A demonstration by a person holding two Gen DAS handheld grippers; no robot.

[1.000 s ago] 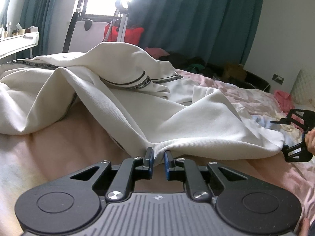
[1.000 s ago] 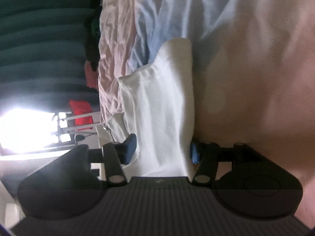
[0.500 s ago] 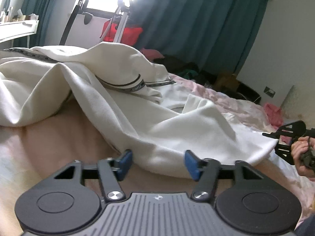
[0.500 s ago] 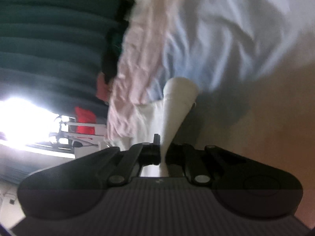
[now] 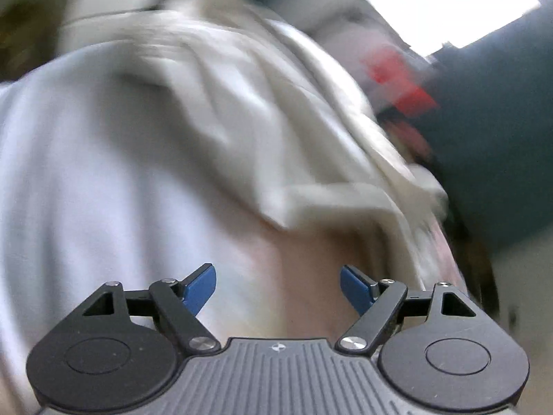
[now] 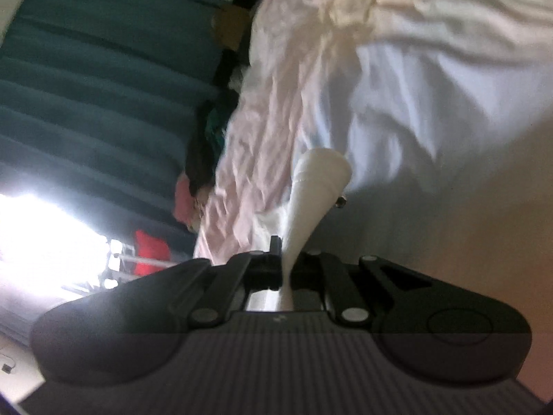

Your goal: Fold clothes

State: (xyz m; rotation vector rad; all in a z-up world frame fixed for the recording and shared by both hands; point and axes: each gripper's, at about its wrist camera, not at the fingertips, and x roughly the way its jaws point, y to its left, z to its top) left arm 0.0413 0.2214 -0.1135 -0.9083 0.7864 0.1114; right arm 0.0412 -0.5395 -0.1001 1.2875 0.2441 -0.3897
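1. The bed (image 6: 432,79) fills most of what you see — crumpled pink and pale sheets in your right wrist view, with teal curtains (image 6: 86,79) behind.
2. The cream garment (image 5: 262,110) lies heaped on the bed ahead of your left tongs (image 5: 278,288), not touching them (this view is heavily blurred, so folds and edges are hard to read).
3. A narrow bunched part of the garment (image 6: 316,186) rises from your right tongs (image 6: 287,269), which are clamped tight on it.
4. Your left tongs stand wide apart, blue pads (image 5: 198,287) showing, with nothing between them — only bedsheet below.
5. A red item (image 6: 150,254) shows by the bright window.
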